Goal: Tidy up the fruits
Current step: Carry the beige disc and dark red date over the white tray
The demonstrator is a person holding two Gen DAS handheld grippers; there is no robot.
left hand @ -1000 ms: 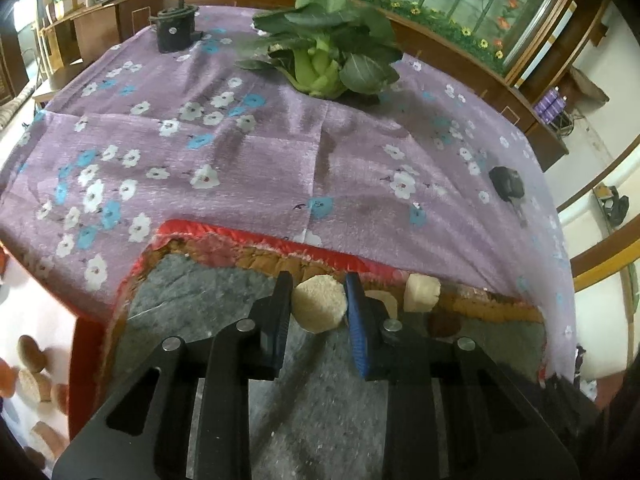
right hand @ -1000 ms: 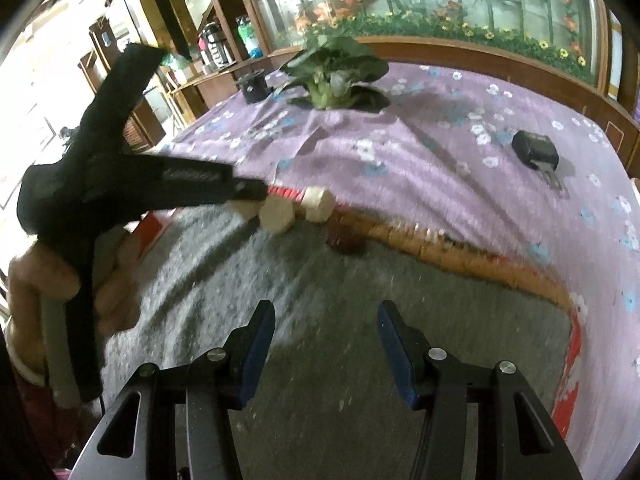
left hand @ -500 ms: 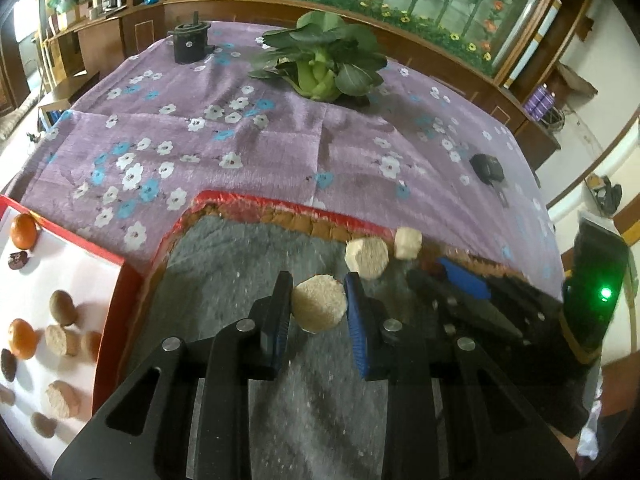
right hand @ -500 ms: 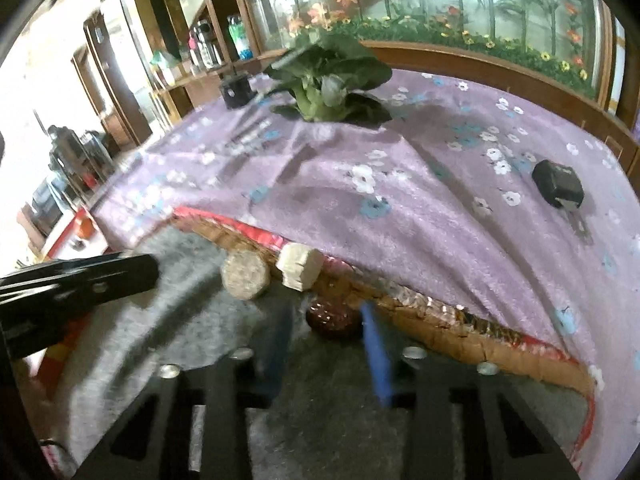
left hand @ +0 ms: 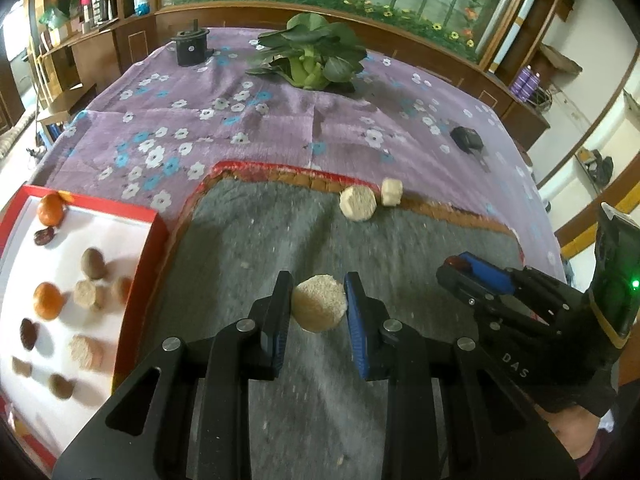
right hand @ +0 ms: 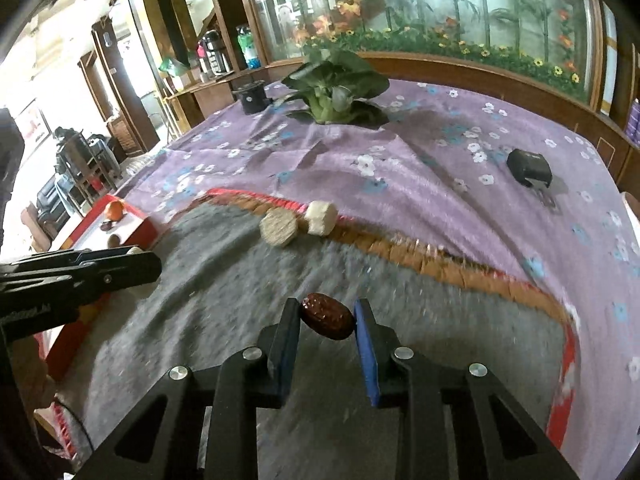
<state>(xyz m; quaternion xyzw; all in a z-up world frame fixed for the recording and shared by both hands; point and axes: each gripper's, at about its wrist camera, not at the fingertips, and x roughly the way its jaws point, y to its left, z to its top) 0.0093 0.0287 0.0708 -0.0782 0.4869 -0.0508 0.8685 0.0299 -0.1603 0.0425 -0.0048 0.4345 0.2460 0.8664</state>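
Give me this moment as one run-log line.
left gripper: shut on tan puck | right gripper: shut on red date | tray: partly filled

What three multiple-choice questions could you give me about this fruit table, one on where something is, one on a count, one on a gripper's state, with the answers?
1. Where does the red-rimmed tray lie in the left wrist view?
A. left of the grey mat
B. beside the leafy greens
C. on top of the mat

2. How many pale pieces lie at the mat's far edge?
A. none
B. two
C. five

3. What is the right hand-held gripper doing?
A. standing wide open and empty
B. shut on a dark red date
C. shut on an orange

Answers: 1 A, the tray sits off the mat's left side. 2 B, a round piece and a small block lie side by side there. 3 B, the date sits clamped between its fingers.
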